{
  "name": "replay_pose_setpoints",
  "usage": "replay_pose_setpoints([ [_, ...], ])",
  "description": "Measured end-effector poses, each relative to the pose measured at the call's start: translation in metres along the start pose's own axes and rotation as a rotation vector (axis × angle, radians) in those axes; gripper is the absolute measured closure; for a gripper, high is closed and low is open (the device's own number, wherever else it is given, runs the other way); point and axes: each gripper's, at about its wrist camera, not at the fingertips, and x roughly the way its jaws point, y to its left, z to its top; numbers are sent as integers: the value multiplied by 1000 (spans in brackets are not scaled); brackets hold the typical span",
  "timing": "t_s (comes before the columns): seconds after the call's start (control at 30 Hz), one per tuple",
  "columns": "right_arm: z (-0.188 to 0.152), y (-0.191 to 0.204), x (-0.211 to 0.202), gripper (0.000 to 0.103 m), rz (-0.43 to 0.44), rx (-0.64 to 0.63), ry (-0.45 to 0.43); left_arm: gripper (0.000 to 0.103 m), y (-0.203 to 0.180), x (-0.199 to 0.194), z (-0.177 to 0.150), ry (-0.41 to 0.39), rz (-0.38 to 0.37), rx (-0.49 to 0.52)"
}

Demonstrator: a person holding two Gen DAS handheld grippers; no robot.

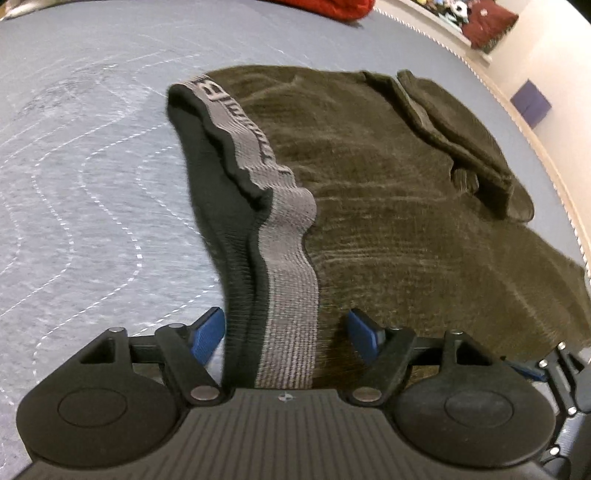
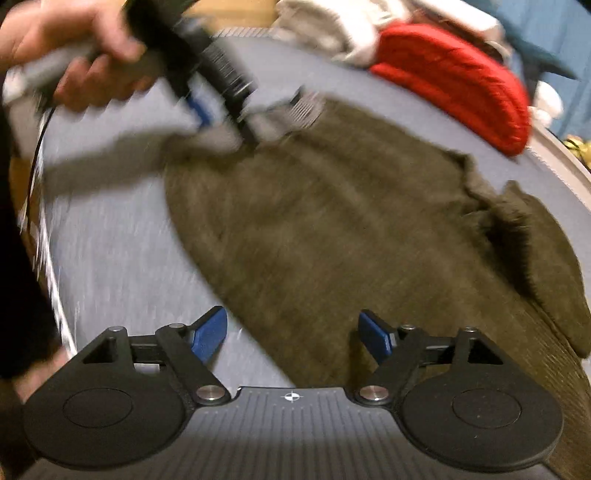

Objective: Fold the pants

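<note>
Dark olive pants [image 1: 388, 177] lie spread on a blue-grey quilted bed [image 1: 92, 166], their grey lettered waistband [image 1: 291, 258] running toward the left wrist camera. My left gripper [image 1: 287, 332] is open and straddles the waistband; its blue pads do not press on it. In the blurred right wrist view, a hand [image 2: 85, 48] holds the left gripper [image 2: 221, 122] over the waistband [image 2: 299, 110]. My right gripper [image 2: 293, 334] is open low over the near edge of the pants [image 2: 332, 229], nothing pinched. A folded flap of cloth [image 1: 461, 140] lies at the pants' far side.
A red garment [image 2: 461, 85] and white clothes [image 2: 332, 29] are piled at the bed's far edge. A purple box [image 1: 532, 103] stands by the wall beyond the piped mattress edge [image 1: 554, 177]. Bare quilt [image 2: 118, 258] lies beside the pants.
</note>
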Motion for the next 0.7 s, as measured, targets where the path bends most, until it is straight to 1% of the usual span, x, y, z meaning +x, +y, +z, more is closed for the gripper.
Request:
replay_pose_setpoints([
  [0.07,1,2,-3,23,5,5,0,24,-8,4,0,-6,24,33],
  [0.13,4,-1,-1,24,0,19,2,24,-13,7,0,-12,39,46],
  [0.2,4,-1,-2,27,10,10,-1,25,-14,7,1,-17,47,47],
  [0.27,5,0,-5,42,38,6,2,42,-14,5,1,-37,65,49],
  [0.3,6,0,-4,47,52,5,2,47,-14,4,1,-40,66,50],
  [0.33,5,2,-6,62,64,-1,2,57,-13,3,1,-45,63,53],
  [0.37,4,3,-5,72,76,-12,3,64,-12,1,1,-51,59,56],
  [0.47,6,6,-5,82,76,-55,4,74,-10,-6,1,-74,43,54],
  [0.6,11,3,-6,88,92,-45,-1,78,-4,-26,-2,-131,17,30],
  [0.7,17,3,-11,90,142,-49,-20,79,4,-41,-3,-149,-12,14],
])
